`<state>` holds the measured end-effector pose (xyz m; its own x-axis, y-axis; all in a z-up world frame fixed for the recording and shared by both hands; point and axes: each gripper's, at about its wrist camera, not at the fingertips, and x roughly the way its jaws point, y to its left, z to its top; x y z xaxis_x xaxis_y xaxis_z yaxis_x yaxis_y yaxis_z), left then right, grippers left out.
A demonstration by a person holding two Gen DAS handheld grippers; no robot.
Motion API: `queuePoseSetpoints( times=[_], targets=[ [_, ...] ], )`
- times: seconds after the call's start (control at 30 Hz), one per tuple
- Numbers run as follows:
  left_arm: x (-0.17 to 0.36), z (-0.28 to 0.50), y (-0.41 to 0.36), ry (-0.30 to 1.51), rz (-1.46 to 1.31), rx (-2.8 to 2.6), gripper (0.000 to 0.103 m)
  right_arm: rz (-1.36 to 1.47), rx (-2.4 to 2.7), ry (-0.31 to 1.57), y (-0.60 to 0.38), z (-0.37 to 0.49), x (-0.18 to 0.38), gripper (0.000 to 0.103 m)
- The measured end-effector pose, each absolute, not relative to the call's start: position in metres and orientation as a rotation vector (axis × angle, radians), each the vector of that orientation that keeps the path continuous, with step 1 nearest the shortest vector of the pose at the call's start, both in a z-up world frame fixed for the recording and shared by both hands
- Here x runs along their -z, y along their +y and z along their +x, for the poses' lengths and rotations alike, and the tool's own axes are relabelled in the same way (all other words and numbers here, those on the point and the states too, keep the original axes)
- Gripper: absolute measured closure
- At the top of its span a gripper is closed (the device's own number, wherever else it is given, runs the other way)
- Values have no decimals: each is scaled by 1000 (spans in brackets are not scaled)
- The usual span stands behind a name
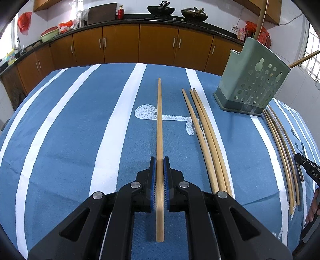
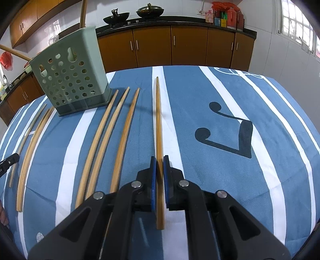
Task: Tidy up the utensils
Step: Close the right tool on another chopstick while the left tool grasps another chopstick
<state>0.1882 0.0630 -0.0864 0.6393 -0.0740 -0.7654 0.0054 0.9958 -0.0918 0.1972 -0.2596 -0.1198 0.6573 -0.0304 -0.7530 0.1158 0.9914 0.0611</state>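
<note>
Smooth, pale wooden chopsticks (image 1: 202, 138) lie on a matt blue-and-white woven tablecloth (image 1: 70, 130). The perforated utensil holder (image 1: 252, 80) is matt green plastic. Behind, glossy brown wood-look cabinets (image 1: 140, 44) with metal handles.

Utensil holder (image 1: 254, 80) stands upright on the tablecloth (image 1: 70, 130), toward the table's far edge. Three loose chopsticks (image 1: 204, 136) lie side by side on its left, three more (image 2: 106, 136) on its right (all pointing away). Counter with two woks (image 1: 160, 10) behind the table.
</note>
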Motion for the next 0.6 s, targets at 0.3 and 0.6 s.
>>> queuePoseSetpoints(
  times=[0.3, 0.6],
  targets=[
    [86, 188, 63, 876, -82, 45, 95, 108, 82, 850, -259, 198, 120, 94],
    [86, 188, 63, 876, -82, 45, 94, 119, 77, 849, -260, 198, 120, 94]
  ],
)
